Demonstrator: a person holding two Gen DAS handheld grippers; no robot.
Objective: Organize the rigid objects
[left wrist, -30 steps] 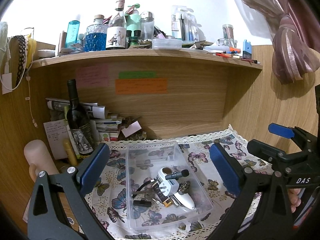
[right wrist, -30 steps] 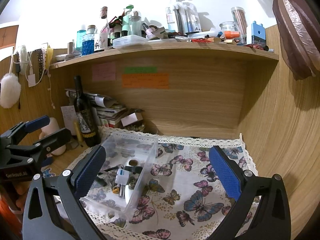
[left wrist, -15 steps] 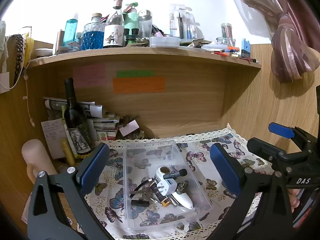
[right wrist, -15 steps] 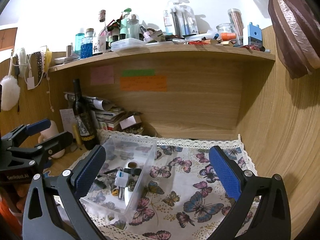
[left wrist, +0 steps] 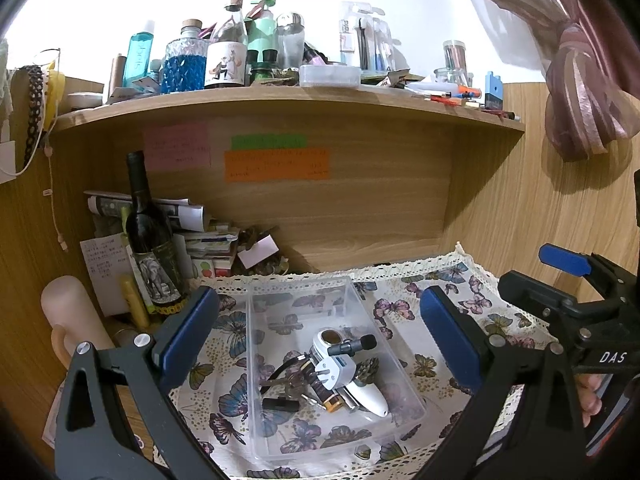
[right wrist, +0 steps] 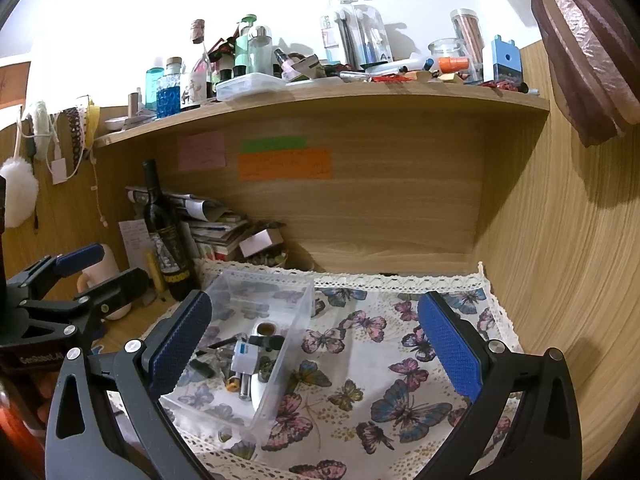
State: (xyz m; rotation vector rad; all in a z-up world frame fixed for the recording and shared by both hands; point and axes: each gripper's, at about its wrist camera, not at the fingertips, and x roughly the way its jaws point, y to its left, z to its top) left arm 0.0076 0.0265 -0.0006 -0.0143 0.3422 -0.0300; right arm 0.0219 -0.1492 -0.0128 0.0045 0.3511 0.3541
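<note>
A clear plastic bin [left wrist: 260, 364] [right wrist: 296, 320] sits on the butterfly-print cloth [left wrist: 404, 312] [right wrist: 384, 376]. Inside lie a white plug adapter [left wrist: 334, 368] [right wrist: 244, 358], a small black microphone [left wrist: 354, 345], a white oval gadget [left wrist: 368, 396], keys [left wrist: 286, 384] and a battery [left wrist: 330, 400]. My left gripper [left wrist: 316, 336] hangs open above and in front of the bin, holding nothing. My right gripper [right wrist: 316, 344] is open too, over the cloth just right of the bin. Each gripper shows at the edge of the other's view.
A dark wine bottle [left wrist: 150, 236], stacked papers [left wrist: 200, 240] and a pale cylinder [left wrist: 68, 316] crowd the back left corner. The shelf [left wrist: 280, 100] above is packed with bottles and jars. Wooden walls close the back and right. A curtain [left wrist: 580, 80] hangs at upper right.
Both views have shifted slightly, as both grippers drew back and rose a little. Nothing was gripped or released; the bin's contents lie as before.
</note>
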